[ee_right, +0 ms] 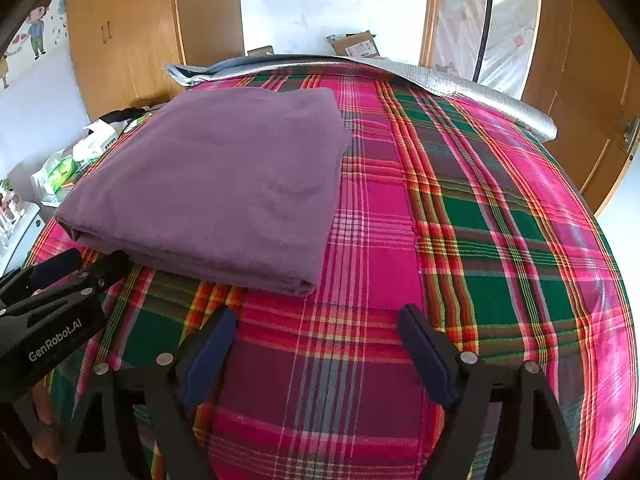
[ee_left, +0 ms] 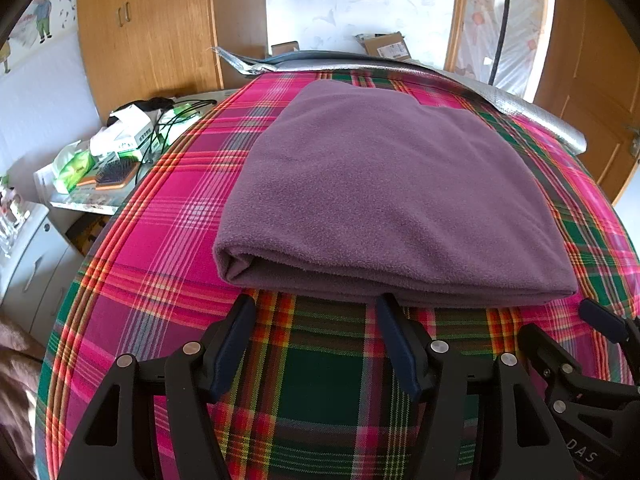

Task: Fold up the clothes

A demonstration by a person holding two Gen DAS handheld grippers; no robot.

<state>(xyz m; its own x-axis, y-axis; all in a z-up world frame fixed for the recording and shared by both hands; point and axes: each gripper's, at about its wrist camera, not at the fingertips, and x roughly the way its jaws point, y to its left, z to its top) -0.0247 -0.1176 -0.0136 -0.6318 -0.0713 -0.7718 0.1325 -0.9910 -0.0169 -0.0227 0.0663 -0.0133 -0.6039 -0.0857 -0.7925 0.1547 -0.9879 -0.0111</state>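
A purple fleece garment (ee_left: 384,196) is found folded into a flat, roughly rectangular stack of several layers. It is laid flat on a plaid-covered surface (ee_left: 168,216), the rounded fold edge turned toward the cameras, corners aligned, upper face smooth.

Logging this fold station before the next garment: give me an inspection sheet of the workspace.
Surface: plaid cloth over the table, flat.
Job's things: purple fleece folded into a neat rectangle, lying free.
Clutter: hairbrush, tissue pack, boxes on the side shelf.
Grippers: left gripper and right gripper open, empty, short of the fleece.
Cables: black cords on the shelf.
Surroundings: wooden wardrobe, door, cardboard box.
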